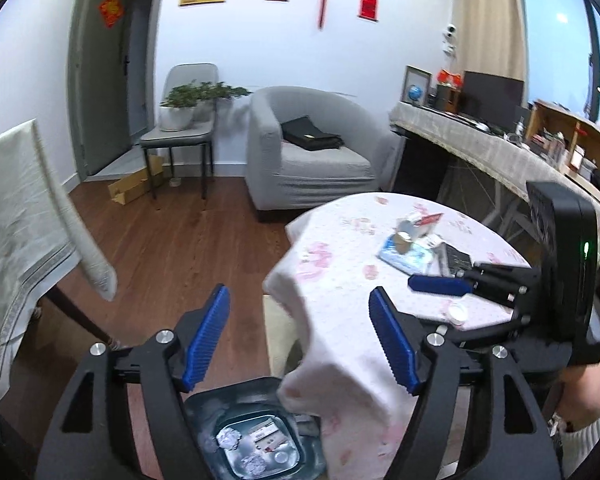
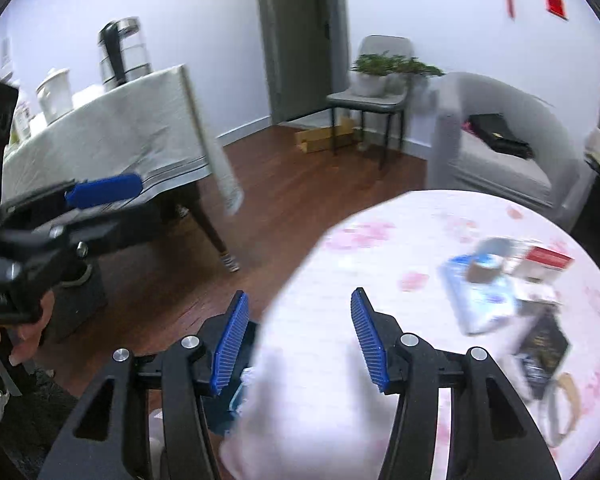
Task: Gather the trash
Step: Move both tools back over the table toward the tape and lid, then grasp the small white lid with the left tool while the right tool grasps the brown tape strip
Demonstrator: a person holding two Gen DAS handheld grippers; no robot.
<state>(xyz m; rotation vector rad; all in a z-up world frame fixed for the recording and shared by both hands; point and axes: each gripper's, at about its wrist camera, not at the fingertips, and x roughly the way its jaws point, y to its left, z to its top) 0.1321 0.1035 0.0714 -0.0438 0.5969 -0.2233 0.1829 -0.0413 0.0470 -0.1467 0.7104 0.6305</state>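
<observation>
In the left wrist view my left gripper (image 1: 298, 300) is open and holds nothing, hanging over the floor beside the round table's edge. Below it stands a dark trash bin (image 1: 204, 408) with crumpled paper (image 1: 229, 438) and a small card inside. My right gripper (image 2: 299, 300) is also open and holds nothing, poised above the near edge of the pink-flowered tablecloth (image 2: 380, 248). On the table lie a blue pack (image 2: 480, 300), a tape roll (image 2: 484, 268), a red-and-white box (image 2: 548, 260), a black packet (image 2: 544, 344) and a small white cap (image 1: 458, 314).
A larger table with a grey cloth (image 2: 112, 136) carries a kettle and jars at the left. A grey armchair (image 1: 308, 152), a chair with potted plants (image 1: 184, 120) and a cardboard box (image 1: 134, 188) stand at the back. A long desk (image 1: 500, 148) runs along the right.
</observation>
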